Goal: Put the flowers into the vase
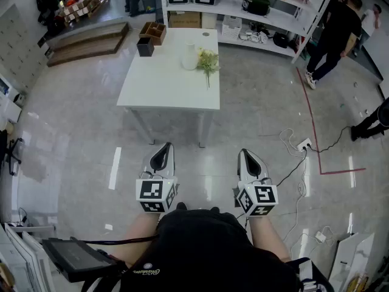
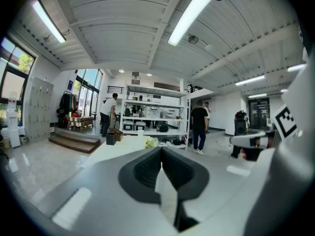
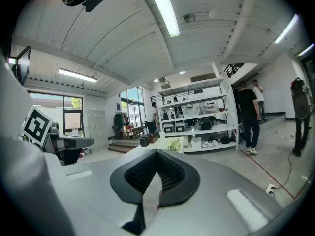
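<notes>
Both claws are pressed together and empty: the left claw and the right claw are held low in front of the person, over the floor, well short of the tabletop.

Risks, as I judge them:
- The vase stands upright just beside the flower heads, so a claw coming in from the left could tip it.
- A pinch on the blooms instead of the stem could crush them or let the bunch slip out.

The flowers lie flat by the tabletop's right edge, toward its far right corner, stem pointing at the near edge. They are well apart from both claws, ahead and between them. Neither claw is yet spread for a grasp.
</notes>
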Demonstrator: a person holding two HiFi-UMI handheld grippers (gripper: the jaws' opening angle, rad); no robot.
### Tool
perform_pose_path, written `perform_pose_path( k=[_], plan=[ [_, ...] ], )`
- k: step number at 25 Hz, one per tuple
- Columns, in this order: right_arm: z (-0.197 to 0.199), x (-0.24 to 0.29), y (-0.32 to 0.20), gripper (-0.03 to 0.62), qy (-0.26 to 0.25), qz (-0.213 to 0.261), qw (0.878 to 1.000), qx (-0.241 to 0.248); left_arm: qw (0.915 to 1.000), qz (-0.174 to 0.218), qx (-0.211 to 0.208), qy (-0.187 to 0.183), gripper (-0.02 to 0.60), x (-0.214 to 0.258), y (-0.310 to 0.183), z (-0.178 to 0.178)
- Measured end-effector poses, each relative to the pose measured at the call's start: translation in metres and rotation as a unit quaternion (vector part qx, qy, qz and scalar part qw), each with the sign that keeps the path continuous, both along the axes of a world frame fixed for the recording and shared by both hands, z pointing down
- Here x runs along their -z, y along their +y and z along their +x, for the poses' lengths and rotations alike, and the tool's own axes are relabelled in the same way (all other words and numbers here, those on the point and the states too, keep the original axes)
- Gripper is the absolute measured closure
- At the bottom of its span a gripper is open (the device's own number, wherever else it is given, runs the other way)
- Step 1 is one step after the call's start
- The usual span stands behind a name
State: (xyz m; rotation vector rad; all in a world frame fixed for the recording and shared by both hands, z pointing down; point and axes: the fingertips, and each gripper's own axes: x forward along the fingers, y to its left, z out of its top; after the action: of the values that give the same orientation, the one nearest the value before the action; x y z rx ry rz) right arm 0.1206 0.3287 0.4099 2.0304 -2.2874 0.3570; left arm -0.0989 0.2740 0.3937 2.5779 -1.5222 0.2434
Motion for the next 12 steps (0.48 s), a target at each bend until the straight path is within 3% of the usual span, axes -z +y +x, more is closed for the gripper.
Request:
perform_pose_path(
  k=[12],
  plan=[
    [-0.0039,0.0016,-0.0061,0.594,-0.025,0.005,1.0,0.008,1.0,0.005,0.002,0.001,0.575,0.0023,-0.0029,-0.0018]
  ],
)
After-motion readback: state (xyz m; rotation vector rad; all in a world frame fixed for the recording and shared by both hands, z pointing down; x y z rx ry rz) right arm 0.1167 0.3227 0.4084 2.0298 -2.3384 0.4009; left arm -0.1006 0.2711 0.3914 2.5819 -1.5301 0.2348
